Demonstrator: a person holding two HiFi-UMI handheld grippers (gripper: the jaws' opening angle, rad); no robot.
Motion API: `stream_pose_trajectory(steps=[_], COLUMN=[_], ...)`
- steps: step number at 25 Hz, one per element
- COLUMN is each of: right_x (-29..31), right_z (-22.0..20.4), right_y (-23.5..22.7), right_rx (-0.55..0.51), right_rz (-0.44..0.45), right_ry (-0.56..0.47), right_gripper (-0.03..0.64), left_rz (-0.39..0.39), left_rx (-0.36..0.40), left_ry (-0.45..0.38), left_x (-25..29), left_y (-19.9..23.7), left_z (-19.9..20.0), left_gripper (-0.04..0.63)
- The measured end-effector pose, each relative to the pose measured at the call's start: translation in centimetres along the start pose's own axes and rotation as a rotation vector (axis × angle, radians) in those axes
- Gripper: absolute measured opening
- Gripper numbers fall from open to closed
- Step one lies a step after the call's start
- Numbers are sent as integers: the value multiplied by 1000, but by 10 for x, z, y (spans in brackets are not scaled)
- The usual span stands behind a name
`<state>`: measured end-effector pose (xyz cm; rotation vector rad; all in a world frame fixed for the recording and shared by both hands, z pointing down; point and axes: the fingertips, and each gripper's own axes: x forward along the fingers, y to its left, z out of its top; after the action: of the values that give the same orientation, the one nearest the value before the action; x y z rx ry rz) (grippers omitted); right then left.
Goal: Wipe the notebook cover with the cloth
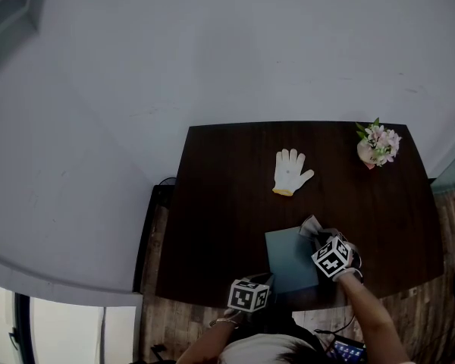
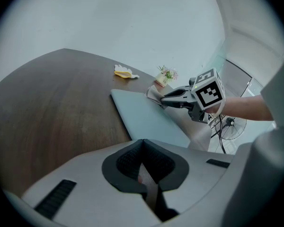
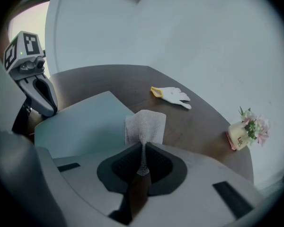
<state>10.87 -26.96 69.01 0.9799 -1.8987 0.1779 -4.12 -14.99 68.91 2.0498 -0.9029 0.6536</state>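
A teal notebook (image 1: pixel 290 262) lies flat near the table's front edge. My right gripper (image 3: pixel 142 148) is shut on a grey-white cloth (image 3: pixel 145 124), which sticks up from the jaws over the notebook's (image 3: pixel 85 122) far right corner. In the left gripper view the right gripper (image 2: pixel 164 100) holds the cloth (image 2: pixel 154 94) at the notebook's (image 2: pixel 146 119) far end. My left gripper (image 2: pixel 142 170) is shut, with nothing clearly between its pads. From the right gripper view, the left gripper (image 3: pixel 45 103) points down at the notebook's near left corner.
A white glove (image 1: pixel 290 171) lies on the dark wooden table (image 1: pixel 212 203), beyond the notebook. A small pot of pink flowers (image 1: pixel 378 145) stands at the far right corner. A fan (image 2: pixel 233 126) stands on the floor beyond the table's right side.
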Motion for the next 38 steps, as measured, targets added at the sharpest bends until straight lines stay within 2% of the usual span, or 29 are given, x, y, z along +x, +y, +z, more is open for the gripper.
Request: stream_pose_trajectory(steps=[5, 12, 16, 22, 33, 38], right_x=[-19, -46, -55, -58, -32, -16], right_z=[14, 42, 62, 84, 85, 78], right_y=[-10, 6, 27, 65, 123, 136], right_rx=[116, 164, 124, 0, -171, -199], right_rz=[-31, -11, 27, 97, 216, 259], right_ry=[-99, -228, -274, -297, -233, -179], right_gripper=[32, 32, 32, 32, 32, 32], left_rz=[-1, 3, 7, 13, 16, 14], left_rx=[-3, -2, -3, -8, -9, -13], left_ry=[-2, -4, -7, -12, -17, -14], left_x=[1, 0, -1, -1, -1, -2], left_y=[1, 0, 1, 0, 1, 0], left_z=[1, -1, -2, -1, -2, 0], left_gripper=[14, 14, 14, 14, 14, 14])
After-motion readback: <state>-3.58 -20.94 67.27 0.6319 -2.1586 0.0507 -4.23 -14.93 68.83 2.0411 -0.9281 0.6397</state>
